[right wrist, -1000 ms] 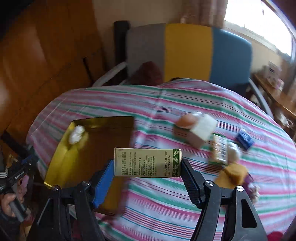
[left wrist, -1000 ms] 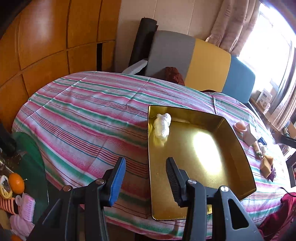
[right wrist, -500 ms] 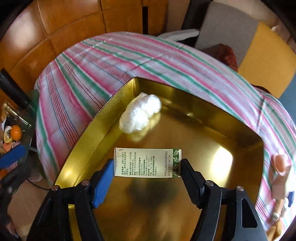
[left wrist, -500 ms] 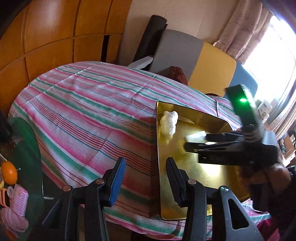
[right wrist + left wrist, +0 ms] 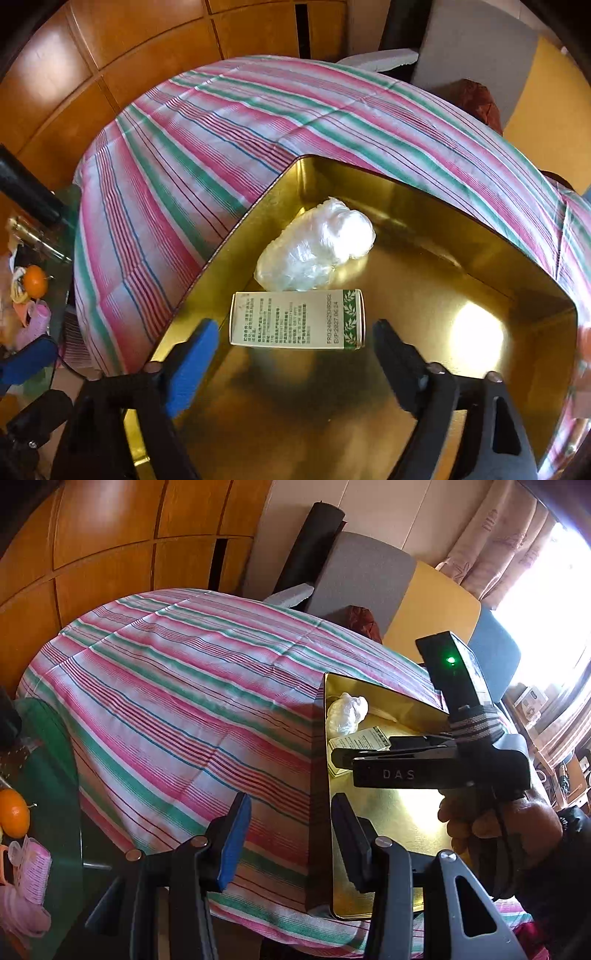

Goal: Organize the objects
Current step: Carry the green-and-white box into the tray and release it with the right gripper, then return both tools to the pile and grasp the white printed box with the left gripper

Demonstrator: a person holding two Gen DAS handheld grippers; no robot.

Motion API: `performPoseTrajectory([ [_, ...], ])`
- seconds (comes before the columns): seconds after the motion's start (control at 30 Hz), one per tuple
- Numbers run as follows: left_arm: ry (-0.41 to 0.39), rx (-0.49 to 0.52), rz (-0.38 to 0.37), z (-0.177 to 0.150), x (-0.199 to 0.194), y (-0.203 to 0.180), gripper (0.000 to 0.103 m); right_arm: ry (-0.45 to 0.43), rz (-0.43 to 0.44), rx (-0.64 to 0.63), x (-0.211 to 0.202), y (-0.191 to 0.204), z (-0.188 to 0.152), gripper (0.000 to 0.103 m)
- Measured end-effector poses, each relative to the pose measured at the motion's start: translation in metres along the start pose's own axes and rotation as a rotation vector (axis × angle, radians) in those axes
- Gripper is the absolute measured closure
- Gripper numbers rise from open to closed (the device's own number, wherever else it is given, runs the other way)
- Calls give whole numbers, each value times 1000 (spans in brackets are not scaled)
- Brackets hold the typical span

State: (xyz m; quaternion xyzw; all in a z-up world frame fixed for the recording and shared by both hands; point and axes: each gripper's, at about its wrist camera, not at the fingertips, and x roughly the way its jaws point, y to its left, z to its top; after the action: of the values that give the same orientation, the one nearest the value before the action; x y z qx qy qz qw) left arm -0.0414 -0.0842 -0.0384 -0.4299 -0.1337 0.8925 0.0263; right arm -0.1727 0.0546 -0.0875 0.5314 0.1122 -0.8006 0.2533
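Note:
A gold metal tray (image 5: 443,295) lies on the striped tablecloth (image 5: 258,122). In it are a crumpled white plastic bag (image 5: 317,251) and, just in front of the bag, a pale carton with green leaf print (image 5: 297,319). My right gripper (image 5: 295,326) points down into the tray. Its jaws are opening, and the carton sits between the pads with a gap on each side. In the left wrist view the right gripper (image 5: 340,753) hangs over the carton (image 5: 354,738), the bag (image 5: 347,712) and the tray (image 5: 388,698). My left gripper (image 5: 291,834) hovers open by the tray's near left corner, holding nothing.
A person's hand (image 5: 498,823) holds the right gripper. A low green glass table with an orange (image 5: 13,812) and pink items stands at the lower left. A grey, yellow and blue seat back (image 5: 369,579) stands behind the table, wooden panels (image 5: 110,535) to the left.
The right gripper carried the carton from the table's right side over the tray, sank into it and widened its jaws off the carton. The left gripper hardly moved.

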Motion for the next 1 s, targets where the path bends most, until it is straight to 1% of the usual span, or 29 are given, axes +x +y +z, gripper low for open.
performPoseTrajectory([
  [0.03, -4, 3, 2, 0, -1, -1, 58, -3, 6, 9, -2, -2, -2, 9],
  [0.1, -14, 14, 5, 0, -3, -3, 58, -21, 5, 16, -10, -3, -4, 9],
  [0.27, -49, 56, 25, 1, -10, -11, 58, -106, -13, 44, -54, -11, -30, 6],
  [0.43, -75, 122, 43, -1, -19, -30, 58, -194, -72, 86, -94, -31, -68, 3],
  [0.53, -92, 178, 57, -4, -25, -48, 58, -244, -130, 122, -123, -45, -95, 3],
  [0.67, -107, 241, 71, -9, -31, -72, 58, -297, -188, 198, -154, -73, -127, 2],
  [0.83, -99, 311, 44, -16, -34, -102, 58, -355, -271, 298, -191, -115, -165, 2],
  [1.0, -95, 392, 8, -22, -35, -135, 58, -387, -372, 396, -221, -163, -198, 2],
])
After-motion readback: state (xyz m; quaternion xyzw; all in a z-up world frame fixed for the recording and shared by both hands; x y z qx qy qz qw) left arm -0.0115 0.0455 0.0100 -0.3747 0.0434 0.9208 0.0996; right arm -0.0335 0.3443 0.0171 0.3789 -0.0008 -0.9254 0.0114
